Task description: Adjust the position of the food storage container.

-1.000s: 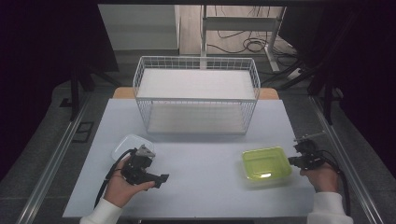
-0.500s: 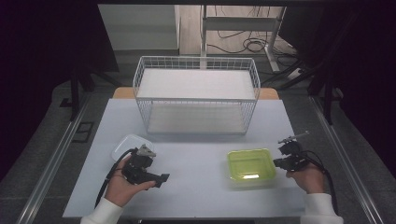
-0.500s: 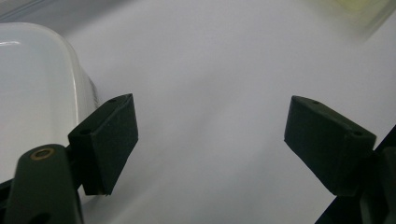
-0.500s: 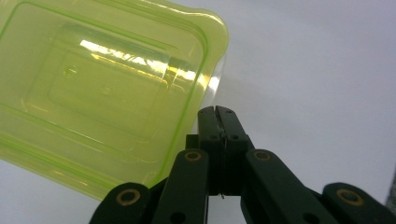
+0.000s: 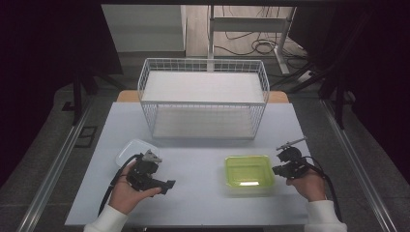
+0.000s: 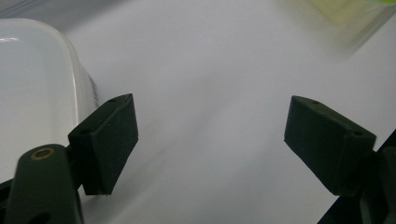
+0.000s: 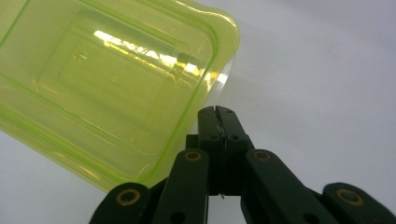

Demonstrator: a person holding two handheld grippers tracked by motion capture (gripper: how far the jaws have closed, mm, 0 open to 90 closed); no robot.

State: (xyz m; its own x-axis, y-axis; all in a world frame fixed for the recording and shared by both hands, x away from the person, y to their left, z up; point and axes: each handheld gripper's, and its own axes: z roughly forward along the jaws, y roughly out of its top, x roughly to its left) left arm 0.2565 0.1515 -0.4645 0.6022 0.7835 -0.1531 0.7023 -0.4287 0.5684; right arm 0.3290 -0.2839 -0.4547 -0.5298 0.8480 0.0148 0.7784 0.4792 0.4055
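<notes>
The right gripper (image 7: 215,112) has its jaws pressed flat together with nothing between them. Their joined tips sit right against the rim of the green container (image 7: 107,79), at its near edge just short of the rounded corner. With the jaws shut like that, the likely reason is pushing, not lifting — a closed tip makes a firm, narrow nose for nudging a light tub across the table (image 5: 198,159). In the high view the container (image 5: 248,171) lies flat and open side up immediately to the jaws' front, with the right gripper (image 5: 285,169) behind its right-hand wall.

The left gripper (image 6: 210,140) has its jaws spread wide and empty — bare tabletop shows between the two pads. Just outside its left-hand jaw, close to it, lies a white lid (image 6: 37,93); whether the pad touches it I cannot tell. Far ahead of the jaws and toward their right, a blurred corner of the green container (image 6: 345,14) comes into sight. In the high view the left gripper (image 5: 164,186) rests low in the hand, with the lid (image 5: 130,151) behind it.

My reading is that the wide jaws are kept ready to take a thing, while the other hand slides the container toward the middle. The wire basket (image 5: 203,99) stands well beyond both, untouched.
</notes>
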